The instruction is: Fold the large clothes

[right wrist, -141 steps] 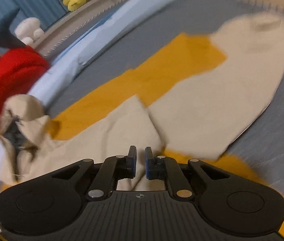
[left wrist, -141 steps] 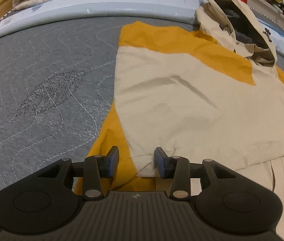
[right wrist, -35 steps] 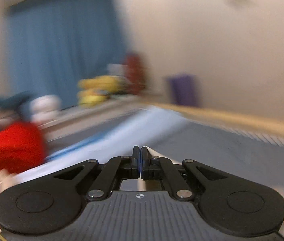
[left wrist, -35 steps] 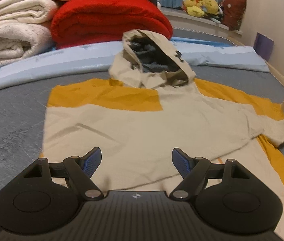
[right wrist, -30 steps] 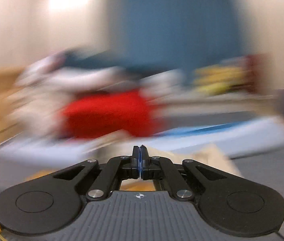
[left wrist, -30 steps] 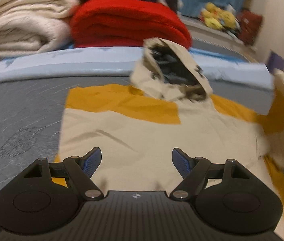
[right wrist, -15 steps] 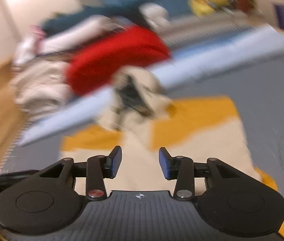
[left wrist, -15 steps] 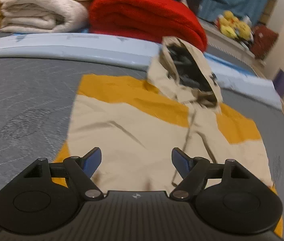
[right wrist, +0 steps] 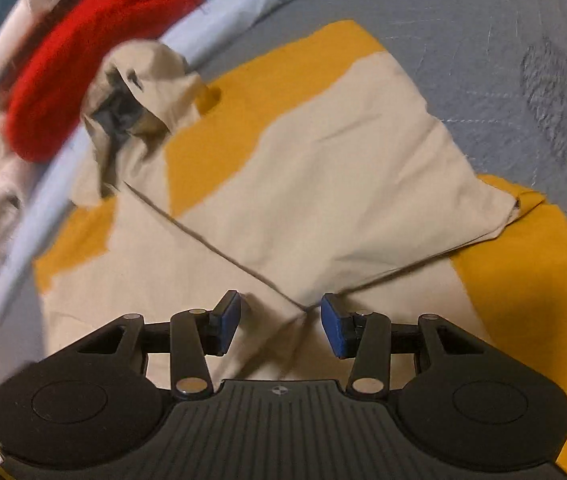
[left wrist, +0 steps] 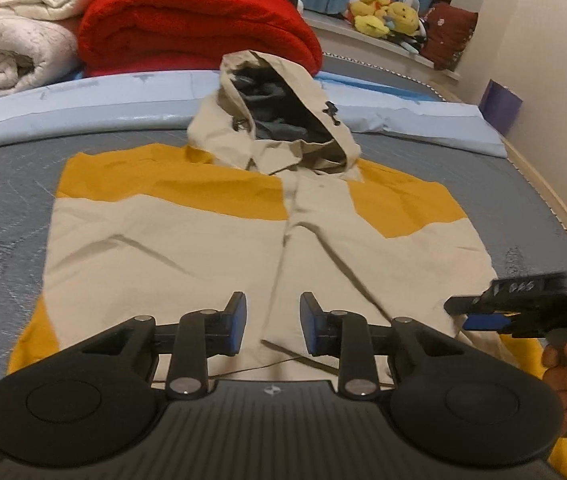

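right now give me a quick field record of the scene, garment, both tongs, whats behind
garment: beige and yellow hooded jacket, lying flat on the grey quilted bed cover
sleeves: both folded in over the front
hood: propped up at the far end, open
left tongs: over the jacket's near part, jaws closing, nothing pinched
right tongs: over the crossing sleeve edges, jaws opening, nothing held
behind: red blanket, white blanket, yellow plush toys
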A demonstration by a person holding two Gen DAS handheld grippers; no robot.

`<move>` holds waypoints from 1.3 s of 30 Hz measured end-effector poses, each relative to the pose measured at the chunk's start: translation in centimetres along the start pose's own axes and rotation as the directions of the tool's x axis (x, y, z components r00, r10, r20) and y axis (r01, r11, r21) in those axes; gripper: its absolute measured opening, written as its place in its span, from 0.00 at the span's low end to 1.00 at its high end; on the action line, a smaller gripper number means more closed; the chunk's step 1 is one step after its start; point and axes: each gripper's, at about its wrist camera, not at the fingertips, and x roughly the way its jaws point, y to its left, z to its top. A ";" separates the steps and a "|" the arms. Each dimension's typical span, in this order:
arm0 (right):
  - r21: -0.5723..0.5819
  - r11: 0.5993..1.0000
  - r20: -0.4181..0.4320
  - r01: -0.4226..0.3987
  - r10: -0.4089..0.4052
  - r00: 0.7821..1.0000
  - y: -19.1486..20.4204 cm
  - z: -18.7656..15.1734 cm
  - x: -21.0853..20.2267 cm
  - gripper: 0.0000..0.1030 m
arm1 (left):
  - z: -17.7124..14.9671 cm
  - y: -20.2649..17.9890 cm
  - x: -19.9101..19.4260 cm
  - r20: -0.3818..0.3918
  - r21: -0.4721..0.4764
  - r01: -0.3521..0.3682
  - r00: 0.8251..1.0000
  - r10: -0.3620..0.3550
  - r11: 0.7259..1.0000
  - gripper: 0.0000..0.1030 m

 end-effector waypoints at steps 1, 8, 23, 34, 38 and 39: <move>-0.021 1.000 -0.001 0.018 -0.018 1.000 0.3 -0.1 0.2 0.45 | 0.0 -0.2 0.2 -0.001 0.000 0.002 1.000 -0.002 1.000 0.31; -0.102 0.991 0.083 -0.083 0.091 0.992 3.2 0.0 -1.4 0.02 | -0.3 -1.5 0.6 -0.009 -0.035 0.118 0.993 -0.118 0.992 0.32; -0.240 0.766 0.073 -0.596 0.627 0.776 9.0 -0.7 -4.7 0.07 | -0.3 -4.5 -0.1 0.075 0.034 0.176 0.981 -0.178 0.984 0.38; -0.040 0.996 0.059 -0.083 0.085 0.995 5.5 -0.4 -0.2 0.35 | 1.0 6.4 -3.1 0.171 -0.469 -0.248 0.916 0.363 0.847 0.26; 0.173 0.985 -0.021 -0.020 0.024 0.999 2.1 -0.5 2.0 0.35 | 0.7 11.4 -3.3 0.101 -0.611 -0.240 0.922 0.374 0.755 0.28; 0.199 0.980 -0.020 -0.022 0.026 0.999 1.4 -0.6 2.1 0.35 | 0.5 12.5 -3.1 0.076 -0.648 -0.229 0.929 0.361 0.727 0.28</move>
